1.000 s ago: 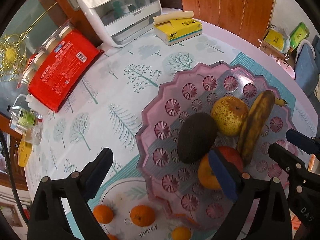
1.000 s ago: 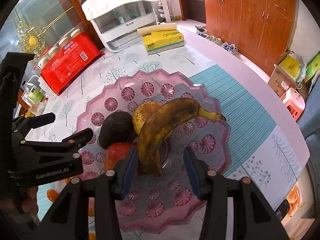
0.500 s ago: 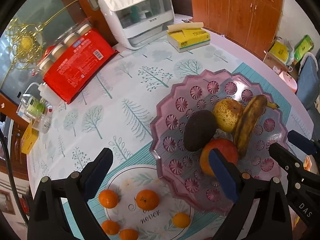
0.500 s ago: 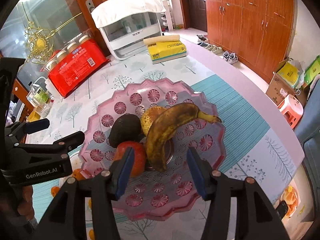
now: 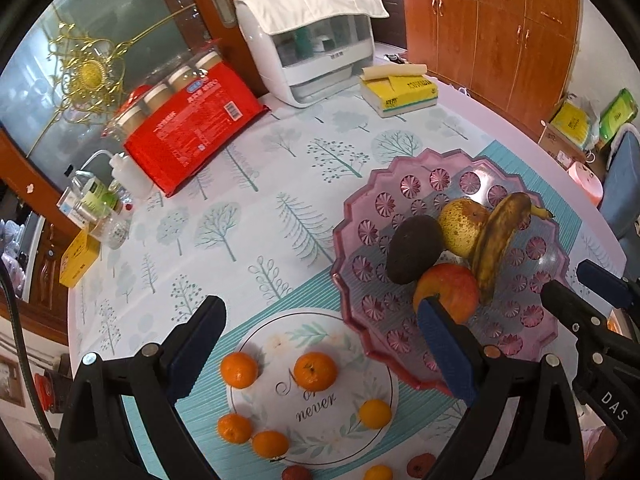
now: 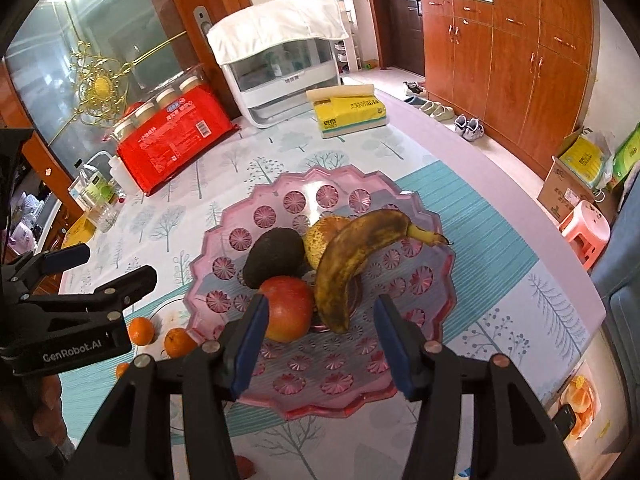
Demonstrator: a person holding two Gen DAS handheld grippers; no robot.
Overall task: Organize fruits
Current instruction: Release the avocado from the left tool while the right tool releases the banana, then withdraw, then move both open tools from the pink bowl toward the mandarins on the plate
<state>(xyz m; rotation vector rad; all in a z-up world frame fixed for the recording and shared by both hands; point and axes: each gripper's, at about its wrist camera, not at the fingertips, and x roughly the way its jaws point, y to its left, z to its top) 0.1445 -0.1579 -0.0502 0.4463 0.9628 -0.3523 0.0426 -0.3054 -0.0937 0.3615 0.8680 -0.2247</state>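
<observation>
A pink scalloped fruit plate (image 5: 400, 184) (image 6: 320, 384) holds an avocado (image 5: 412, 254) (image 6: 274, 256), a yellow pear (image 5: 460, 226) (image 6: 320, 236), a spotted banana (image 5: 496, 244) (image 6: 352, 260) and a red apple (image 5: 448, 290) (image 6: 290, 308). Several small oranges (image 5: 315, 371) lie on a white printed plate (image 5: 340, 344) to its left. My left gripper (image 5: 320, 356) is open and empty above the white plate. My right gripper (image 6: 320, 340) is open and empty, above the pink plate's near rim, just behind the apple and banana.
At the table's back stand a red package of jars (image 5: 192, 136), a white appliance (image 5: 308, 40) and a yellow tissue pack (image 5: 400, 90). Bottles and a yellow box (image 5: 80, 256) sit at the left edge. The table's right edge (image 6: 520, 200) drops to the floor.
Both grippers have drawn back and up from the pink plate. The right gripper's jaws have widened away from the banana. The white plate with the oranges has come into the left wrist view.
</observation>
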